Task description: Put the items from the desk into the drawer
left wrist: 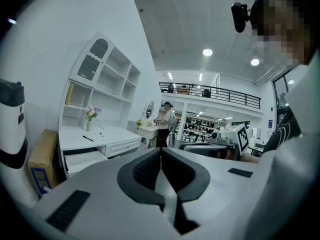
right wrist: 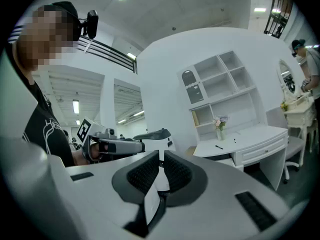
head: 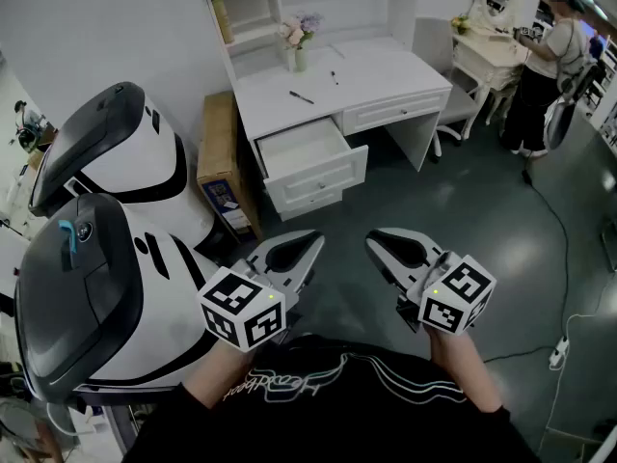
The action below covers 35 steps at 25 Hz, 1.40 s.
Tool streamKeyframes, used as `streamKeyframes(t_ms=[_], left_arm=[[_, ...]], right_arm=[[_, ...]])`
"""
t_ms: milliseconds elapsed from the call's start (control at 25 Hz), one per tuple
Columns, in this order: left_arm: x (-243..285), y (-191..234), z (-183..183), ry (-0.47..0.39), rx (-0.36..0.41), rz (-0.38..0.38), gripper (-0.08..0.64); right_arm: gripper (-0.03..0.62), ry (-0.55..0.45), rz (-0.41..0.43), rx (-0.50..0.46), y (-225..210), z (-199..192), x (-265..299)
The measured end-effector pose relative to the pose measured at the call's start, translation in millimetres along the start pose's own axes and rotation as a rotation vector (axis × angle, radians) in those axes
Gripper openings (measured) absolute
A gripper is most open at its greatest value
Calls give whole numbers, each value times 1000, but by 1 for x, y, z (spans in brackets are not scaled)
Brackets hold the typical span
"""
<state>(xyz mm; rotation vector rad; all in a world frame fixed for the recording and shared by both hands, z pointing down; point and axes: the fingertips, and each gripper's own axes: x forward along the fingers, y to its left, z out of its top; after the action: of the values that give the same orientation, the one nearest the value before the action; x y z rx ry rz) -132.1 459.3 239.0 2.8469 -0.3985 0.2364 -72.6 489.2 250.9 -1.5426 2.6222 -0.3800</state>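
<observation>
Nearest us, the left gripper (head: 307, 244) at 7 o'clock and the right gripper (head: 384, 244) at 5 o'clock hang side by side above the floor. Each has its jaws drawn together on nothing. We judge the task not yet begun: the approach comes first, then jaws parted over the pen (head: 301, 96).

Farther off at 12 o'clock, the drawer (head: 299, 148) stands open beneath the desk (head: 386, 70), which carries the pen, a smaller dark item (head: 335, 77) and a vase of flowers (head: 297, 41).

Only the head view looks down into the drawer. The right gripper view alone shows the shelf unit (right wrist: 220, 84) whole.
</observation>
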Motion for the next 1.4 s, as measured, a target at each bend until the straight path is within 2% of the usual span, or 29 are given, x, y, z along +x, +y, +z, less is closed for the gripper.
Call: streamKeyframes(t_ms=[160, 360, 680, 960, 1280, 1400], left_arm=[[6, 2, 0, -5, -5, -6, 25], [16, 11, -6, 8, -12, -10, 25], [66, 62, -1, 21, -48, -25, 25], [141, 151, 15, 59, -99, -40, 25], [227, 287, 49, 76, -128, -11, 25], [248, 332, 58, 76, -147, 0, 25]], right_arm=[[60, 6, -9, -1, -6, -2, 0], [60, 6, -66, 38, -27, -11, 1], [60, 44, -75, 71, -86, -14, 38], [61, 74, -89, 121, -176, -4, 107], [61, 102, -93, 172, -296, 21, 214], [61, 120, -94, 157, -330, 30, 250]])
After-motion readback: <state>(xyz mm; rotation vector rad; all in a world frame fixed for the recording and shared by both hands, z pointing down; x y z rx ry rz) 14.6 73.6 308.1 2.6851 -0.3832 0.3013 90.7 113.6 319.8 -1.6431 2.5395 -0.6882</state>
